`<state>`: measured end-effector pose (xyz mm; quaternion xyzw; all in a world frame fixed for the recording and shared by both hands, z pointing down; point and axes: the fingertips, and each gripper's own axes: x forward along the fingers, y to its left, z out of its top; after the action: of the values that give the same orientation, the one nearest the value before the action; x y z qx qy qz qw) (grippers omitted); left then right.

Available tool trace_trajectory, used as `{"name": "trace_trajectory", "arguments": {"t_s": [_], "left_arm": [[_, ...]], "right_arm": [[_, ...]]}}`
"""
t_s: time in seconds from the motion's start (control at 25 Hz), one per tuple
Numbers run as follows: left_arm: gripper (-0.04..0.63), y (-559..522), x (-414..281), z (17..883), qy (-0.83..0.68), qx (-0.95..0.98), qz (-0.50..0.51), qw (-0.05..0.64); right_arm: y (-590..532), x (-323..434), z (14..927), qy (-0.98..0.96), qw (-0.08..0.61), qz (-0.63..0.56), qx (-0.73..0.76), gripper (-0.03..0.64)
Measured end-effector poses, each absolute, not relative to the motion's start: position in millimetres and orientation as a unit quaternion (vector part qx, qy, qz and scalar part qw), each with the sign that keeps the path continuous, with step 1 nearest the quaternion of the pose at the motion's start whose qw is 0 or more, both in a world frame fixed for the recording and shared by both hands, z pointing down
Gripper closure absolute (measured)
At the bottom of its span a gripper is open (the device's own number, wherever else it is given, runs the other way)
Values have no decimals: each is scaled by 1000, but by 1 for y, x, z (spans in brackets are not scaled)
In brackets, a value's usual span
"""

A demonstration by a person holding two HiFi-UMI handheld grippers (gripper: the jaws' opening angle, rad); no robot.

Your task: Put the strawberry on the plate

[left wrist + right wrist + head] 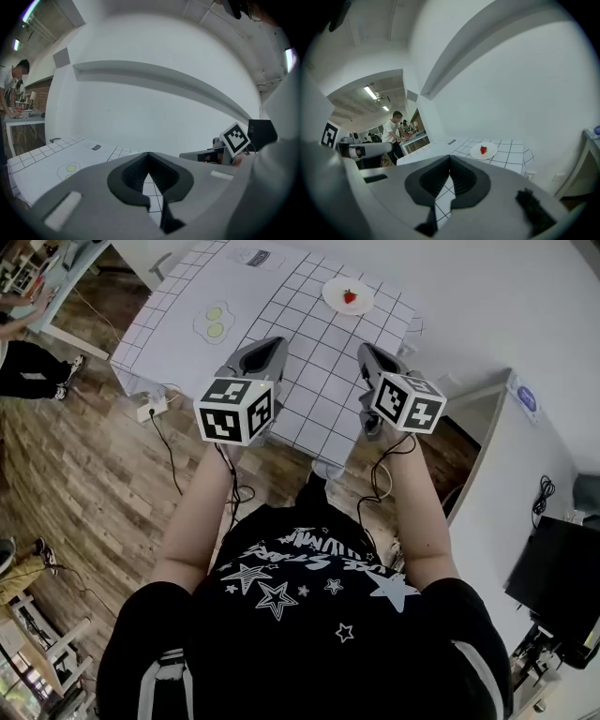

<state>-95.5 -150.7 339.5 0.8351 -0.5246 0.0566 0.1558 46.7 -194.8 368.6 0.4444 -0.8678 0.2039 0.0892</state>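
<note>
A red strawberry (350, 296) lies on a small white plate (331, 289) at the far right of the white checked table (309, 381). The right gripper view shows the same strawberry (483, 150) on its plate (474, 153), well ahead of the jaws. My left gripper (277, 342) and right gripper (365, 350) hover side by side over the table's near edge, far short of the plate. Both are shut with nothing between the jaws, as seen at the left gripper (149, 156) and the right gripper (450, 160).
Two green slices on a pale patch (215, 320) lie at the table's left. A small printed label (255, 257) sits at the far edge. A power strip (150, 410) and cables lie on the wooden floor. A white cabinet (525, 465) stands right. A person (394, 132) works at another table.
</note>
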Motion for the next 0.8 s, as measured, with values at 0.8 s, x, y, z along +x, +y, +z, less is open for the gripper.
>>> {"name": "trace_trajectory", "arguments": {"t_s": [0.8], "left_arm": [[586, -15, -126, 328, -474, 869, 33, 141]], "right_arm": [[-37, 22, 350, -847, 83, 165, 498, 603]]}}
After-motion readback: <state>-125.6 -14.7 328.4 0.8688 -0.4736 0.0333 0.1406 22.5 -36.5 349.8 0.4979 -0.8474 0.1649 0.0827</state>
